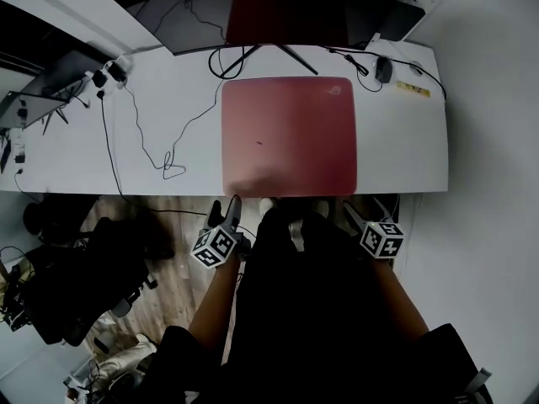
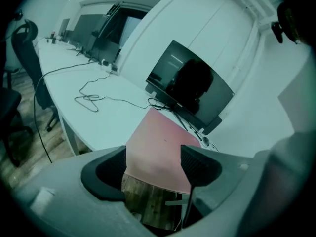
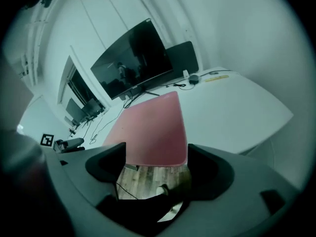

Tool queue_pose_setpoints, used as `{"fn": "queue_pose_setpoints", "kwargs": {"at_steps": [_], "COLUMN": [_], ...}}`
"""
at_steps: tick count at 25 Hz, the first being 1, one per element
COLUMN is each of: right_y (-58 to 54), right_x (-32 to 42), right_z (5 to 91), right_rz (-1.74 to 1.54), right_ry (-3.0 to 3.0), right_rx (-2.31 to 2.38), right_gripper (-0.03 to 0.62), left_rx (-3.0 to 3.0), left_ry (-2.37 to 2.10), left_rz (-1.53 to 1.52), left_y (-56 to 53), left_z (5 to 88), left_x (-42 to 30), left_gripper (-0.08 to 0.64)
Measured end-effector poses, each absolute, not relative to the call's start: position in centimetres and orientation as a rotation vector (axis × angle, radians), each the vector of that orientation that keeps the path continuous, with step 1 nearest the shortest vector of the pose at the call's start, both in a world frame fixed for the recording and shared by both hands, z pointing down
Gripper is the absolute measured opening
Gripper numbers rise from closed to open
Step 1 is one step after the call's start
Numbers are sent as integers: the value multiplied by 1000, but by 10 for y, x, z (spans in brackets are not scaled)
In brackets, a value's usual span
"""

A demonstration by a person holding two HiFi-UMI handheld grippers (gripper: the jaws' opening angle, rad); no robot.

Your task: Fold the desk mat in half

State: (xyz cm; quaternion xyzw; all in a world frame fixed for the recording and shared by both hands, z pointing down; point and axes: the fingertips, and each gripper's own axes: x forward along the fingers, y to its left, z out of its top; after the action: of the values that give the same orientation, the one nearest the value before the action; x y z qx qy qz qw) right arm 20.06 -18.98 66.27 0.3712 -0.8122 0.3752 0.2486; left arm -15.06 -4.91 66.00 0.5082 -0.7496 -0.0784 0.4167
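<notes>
Red desk mat [image 1: 289, 135] lies flat on the white desk [image 1: 404, 150], with both grippers just short of its near edge.
The mat looks nearly square, so I cannot tell its long axis. Its near edge runs along the desk front and its far edge faces the monitor [image 1: 269, 11]. A cable [image 1: 160, 154] trails to the left and a mouse [image 1: 384, 70] sits back right. The left gripper [image 1: 229, 213] and right gripper [image 1: 354, 215] hang over wood floor [image 1: 168, 217], jaws spread, holding nothing.
</notes>
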Motion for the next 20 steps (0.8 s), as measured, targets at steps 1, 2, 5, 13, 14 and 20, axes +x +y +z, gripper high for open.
{"fn": "queue_pose_setpoints", "kwargs": {"at_steps": [1, 2, 5, 13, 14, 20], "right_y": [-187, -185, -178, -183, -184, -190], "right_x": [198, 195, 189, 189, 191, 194], "right_z": [671, 678, 699, 735, 738, 756], "right_rz": [1076, 1129, 1261, 1567, 1595, 1738], "right_ry": [-2193, -2174, -2116, -1958, -1941, -1864], "right_rx": [1020, 1023, 1027, 1190, 1208, 1298], "right_gripper": [387, 387, 387, 385, 385, 385], "left_rx": [1236, 1195, 1109, 1025, 1018, 994], "left_ry": [-1868, -1853, -1801, -1691, -1681, -1646], "left_rz": [-220, -244, -299, -375, -376, -367], "left_y": [-47, -45, -41, -48, -49, -53], "left_z": [670, 679, 702, 739, 743, 759], "left_x": [-155, -160, -165, -165, -164, -163], "left_gripper": [331, 331, 331, 331, 331, 331]}}
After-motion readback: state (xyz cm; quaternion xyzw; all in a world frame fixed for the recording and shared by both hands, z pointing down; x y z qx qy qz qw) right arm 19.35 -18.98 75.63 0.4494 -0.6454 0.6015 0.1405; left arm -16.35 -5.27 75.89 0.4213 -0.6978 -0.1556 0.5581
